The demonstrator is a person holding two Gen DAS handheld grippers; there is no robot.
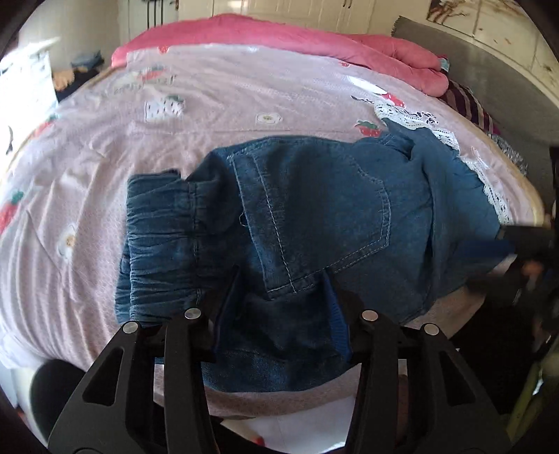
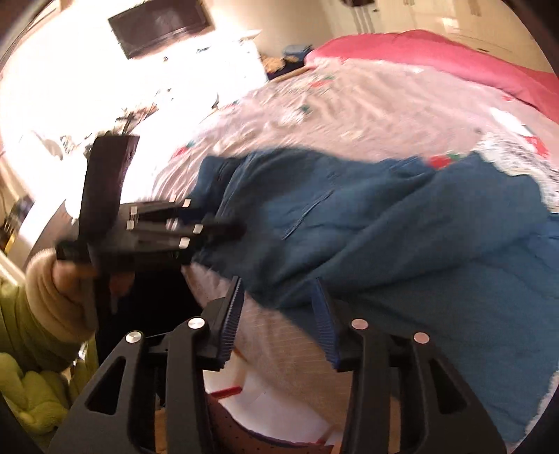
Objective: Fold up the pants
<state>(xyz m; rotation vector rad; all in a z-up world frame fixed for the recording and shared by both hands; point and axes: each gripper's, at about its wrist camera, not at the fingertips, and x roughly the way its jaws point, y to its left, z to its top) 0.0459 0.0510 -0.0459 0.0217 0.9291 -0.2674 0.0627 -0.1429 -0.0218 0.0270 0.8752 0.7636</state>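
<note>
Blue denim pants [image 1: 314, 209] lie folded on a pink printed bedspread [image 1: 174, 104], elastic waistband to the left and a back pocket facing up. My left gripper [image 1: 283, 279] stands over their near edge, jaws apart, with denim lying between the pads. In the right wrist view the pants [image 2: 401, 227] are blurred. There my right gripper [image 2: 277, 290] is open at their near edge, with only bedspread between its fingers. The left gripper [image 2: 237, 227] comes in from the left and reaches the waistband end. The right gripper [image 1: 506, 234] shows as a black blur at the far right.
A rolled pink quilt [image 1: 244, 31] lies along the bed's far side. A lace-trimmed cloth [image 1: 401, 115] and striped fabric [image 1: 464, 101] sit at the right. A hand in a cream cuff and green sleeve [image 2: 52, 279] holds the left tool. The bed's near edge runs under both grippers.
</note>
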